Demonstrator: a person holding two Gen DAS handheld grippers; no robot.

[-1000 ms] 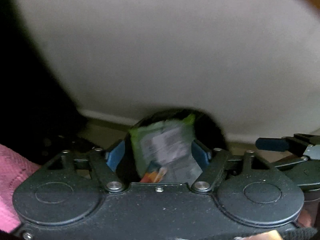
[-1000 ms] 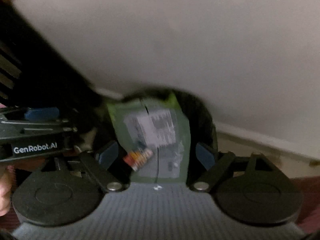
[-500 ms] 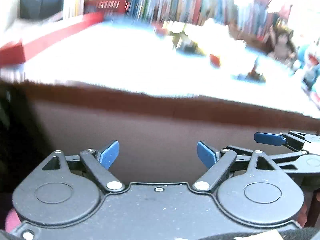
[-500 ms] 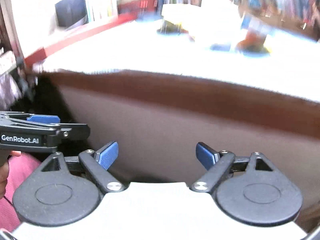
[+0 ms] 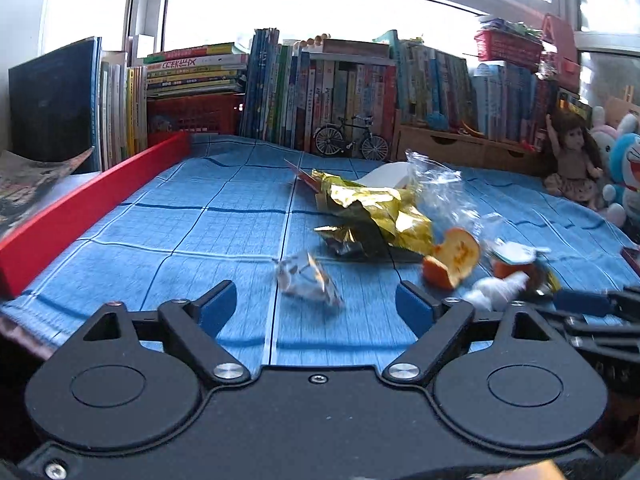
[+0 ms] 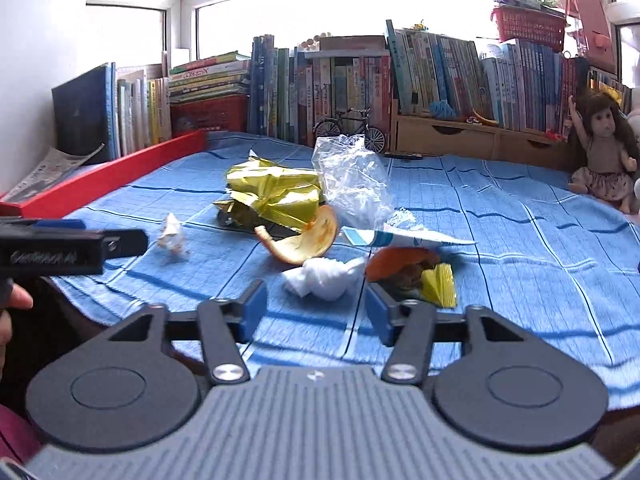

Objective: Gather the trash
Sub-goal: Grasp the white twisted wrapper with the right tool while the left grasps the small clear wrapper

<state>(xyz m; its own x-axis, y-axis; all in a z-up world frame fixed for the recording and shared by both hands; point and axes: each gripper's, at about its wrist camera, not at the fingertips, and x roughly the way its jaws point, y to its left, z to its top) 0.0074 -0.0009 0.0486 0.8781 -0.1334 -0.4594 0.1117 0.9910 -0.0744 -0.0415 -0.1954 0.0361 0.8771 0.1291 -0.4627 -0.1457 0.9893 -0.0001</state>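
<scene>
Both tools are empty, jaws spread apart, and level with the near edge of the blue cloth [image 6: 520, 216], which suggests each is being lined up on a fresh piece of rubbish. The left gripper [image 5: 316, 304] frames a small crumpled foil scrap [image 5: 306, 280] at lower centre of its view, shiny and sharply creased, lying just ahead of the fingertips. The right gripper [image 6: 316, 306] frames a white tissue wad [image 6: 324, 278], soft and twisted, likewise just ahead and untouched. The remaining trash lies clustered mid-frame: a crinkled gold foil wrapper [image 6: 272, 194], a clear plastic bag [image 6: 354, 188] standing puffed up behind it, a curled orange peel [image 6: 308, 240] with a pale inner face, and a flat white-and-blue packet [image 6: 404, 236]. No bin is visible in either view. Collection appears unfinished.
</scene>
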